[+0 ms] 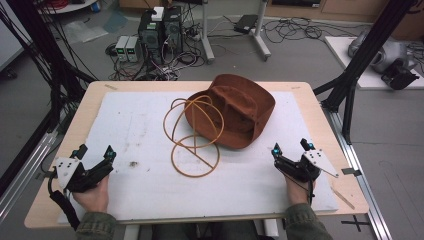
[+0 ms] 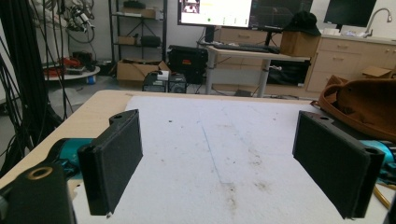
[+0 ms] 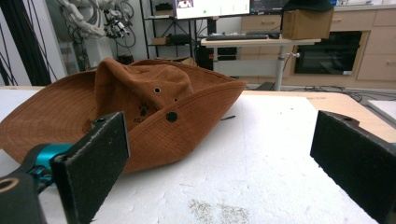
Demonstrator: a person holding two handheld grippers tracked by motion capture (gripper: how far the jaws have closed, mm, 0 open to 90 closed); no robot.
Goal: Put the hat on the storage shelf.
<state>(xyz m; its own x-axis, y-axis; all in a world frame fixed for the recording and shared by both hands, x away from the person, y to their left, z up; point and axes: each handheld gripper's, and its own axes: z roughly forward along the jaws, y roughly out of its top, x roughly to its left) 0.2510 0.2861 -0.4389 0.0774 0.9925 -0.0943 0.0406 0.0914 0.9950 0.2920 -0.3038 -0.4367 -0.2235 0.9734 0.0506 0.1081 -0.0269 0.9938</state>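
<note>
Nothing had been started, by the look of it: the brown wide-brimmed hat [image 1: 235, 111] lay untouched toward the far middle of the white mat [image 1: 135, 125], its crown pushed in, with the tan chin cord [image 1: 192, 137] sprawled in loose loops from its near-left side. The whole job of handling the hat (and perhaps tidying that cord) seemed left to do. The 2 grippers rested at the near edge, well apart from the hat. The left gripper [image 1: 93, 150] had its jaws spread wide and held nothing; the right gripper [image 1: 291, 146] was likewise wide and empty, facing the brim.
</note>
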